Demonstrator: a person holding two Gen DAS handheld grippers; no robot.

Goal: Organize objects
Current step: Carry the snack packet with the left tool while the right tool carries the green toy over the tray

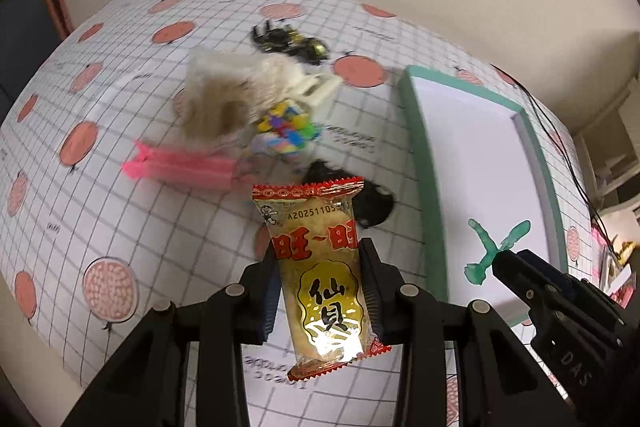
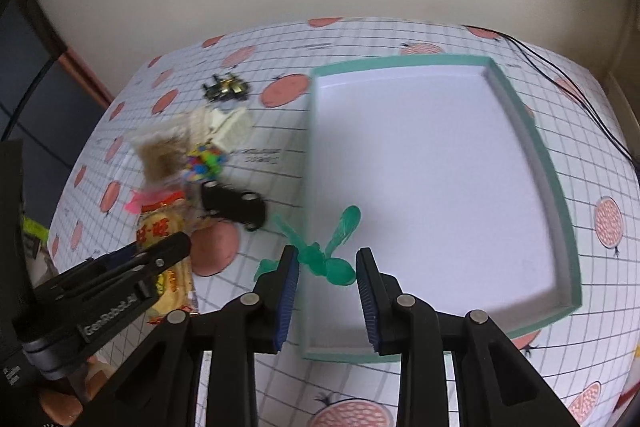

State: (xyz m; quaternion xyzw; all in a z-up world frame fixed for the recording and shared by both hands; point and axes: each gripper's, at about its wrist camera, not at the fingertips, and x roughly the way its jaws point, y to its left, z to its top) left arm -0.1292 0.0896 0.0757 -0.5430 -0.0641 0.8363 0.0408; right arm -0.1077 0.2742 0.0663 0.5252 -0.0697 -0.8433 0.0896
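My left gripper point(image 1: 320, 267) is shut on a red and gold snack packet point(image 1: 324, 275), held upright above the table; the right wrist view shows that packet point(image 2: 160, 231) at the lower left. My right gripper point(image 2: 326, 267) is shut on a green dragonfly toy point(image 2: 320, 259), which hangs over the near left edge of the teal tray point(image 2: 400, 61). In the left wrist view the dragonfly toy point(image 1: 496, 247) sticks out from my right gripper point(image 1: 504, 263) over the tray's white inside. The teal tray point(image 1: 420, 147) holds nothing else.
A pile lies left of the tray: a furry beige item point(image 1: 216, 95), a bag of colourful beads point(image 1: 284, 131), a pink clip point(image 1: 180, 167), a black toy car point(image 2: 236, 205), a white piece point(image 1: 316, 87) and a black and gold item point(image 1: 288, 39). Black cables point(image 2: 560, 75) run past the tray's far right.
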